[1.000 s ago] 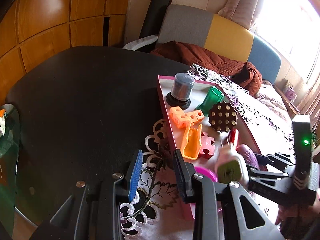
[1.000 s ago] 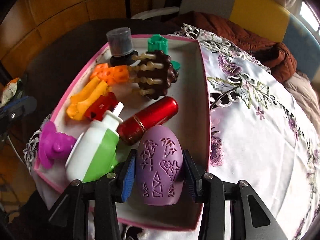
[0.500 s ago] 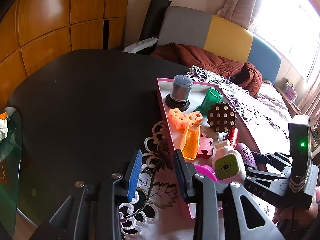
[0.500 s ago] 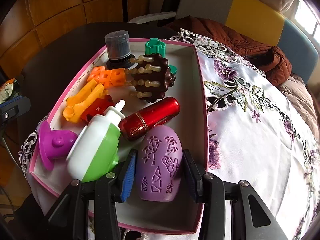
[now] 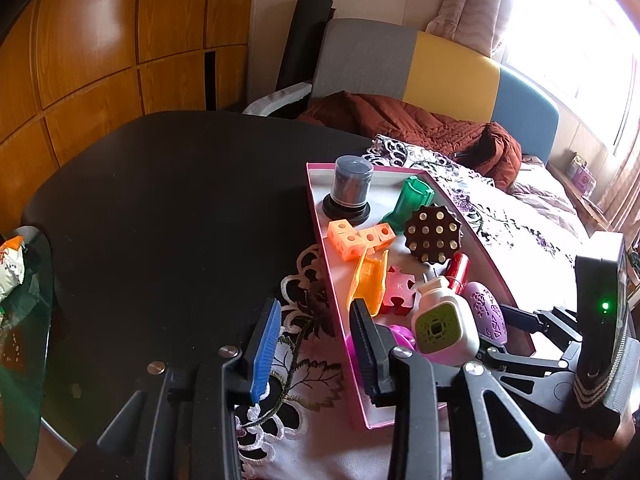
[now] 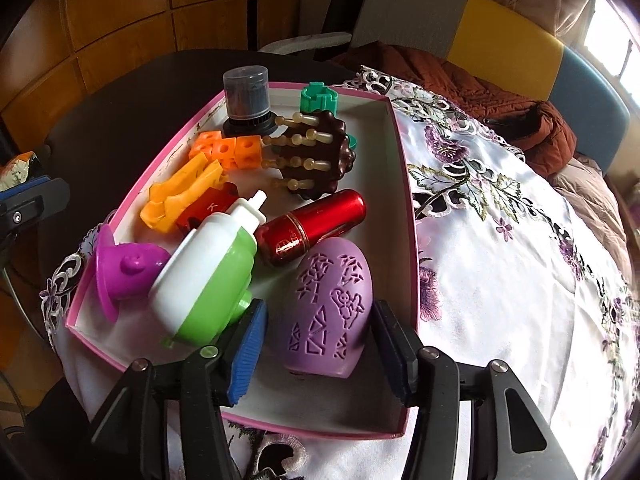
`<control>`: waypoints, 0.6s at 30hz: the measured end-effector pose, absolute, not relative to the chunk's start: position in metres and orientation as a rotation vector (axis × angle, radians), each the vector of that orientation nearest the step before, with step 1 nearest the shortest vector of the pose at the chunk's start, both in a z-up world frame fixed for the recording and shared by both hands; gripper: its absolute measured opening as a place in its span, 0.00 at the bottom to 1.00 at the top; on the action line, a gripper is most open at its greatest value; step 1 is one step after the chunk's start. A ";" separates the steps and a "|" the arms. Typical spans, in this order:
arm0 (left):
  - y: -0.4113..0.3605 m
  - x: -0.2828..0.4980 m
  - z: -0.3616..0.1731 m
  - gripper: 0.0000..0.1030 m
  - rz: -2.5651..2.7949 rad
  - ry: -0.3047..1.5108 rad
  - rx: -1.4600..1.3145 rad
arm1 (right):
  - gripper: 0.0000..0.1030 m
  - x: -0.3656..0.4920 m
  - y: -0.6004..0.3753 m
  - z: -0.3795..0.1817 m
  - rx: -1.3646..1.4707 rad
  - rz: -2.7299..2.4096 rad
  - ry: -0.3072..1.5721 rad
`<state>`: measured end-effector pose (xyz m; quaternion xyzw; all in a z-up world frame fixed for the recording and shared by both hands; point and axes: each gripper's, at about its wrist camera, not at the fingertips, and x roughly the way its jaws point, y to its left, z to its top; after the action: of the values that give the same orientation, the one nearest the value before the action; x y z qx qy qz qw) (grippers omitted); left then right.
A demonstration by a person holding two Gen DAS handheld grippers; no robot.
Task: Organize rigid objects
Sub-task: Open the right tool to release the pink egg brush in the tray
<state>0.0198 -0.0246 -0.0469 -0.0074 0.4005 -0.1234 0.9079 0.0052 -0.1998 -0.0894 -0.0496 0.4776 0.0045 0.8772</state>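
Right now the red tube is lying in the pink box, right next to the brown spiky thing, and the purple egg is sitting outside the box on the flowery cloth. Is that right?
Not quite. The purple egg is inside the pink box, near its front corner, between the open right gripper pads. The right wrist view shows it. The red tube does lie in the box beside the brown spiky thing.

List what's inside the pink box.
Pink box holds: purple egg, red tube, green-white bottle, magenta cup, orange blocks, brown brush, grey jar. Anything beneath them is hidden.
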 end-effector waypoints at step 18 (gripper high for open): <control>-0.036 -0.011 -0.024 0.55 -0.166 0.715 0.030 | 0.87 -0.033 -0.214 -0.029 0.038 -0.123 0.717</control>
<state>-0.0107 -0.0357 -0.0236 0.0145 0.3494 -0.0812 0.9333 -0.0333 -0.2145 -0.0291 0.0188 0.3508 -0.0603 0.9343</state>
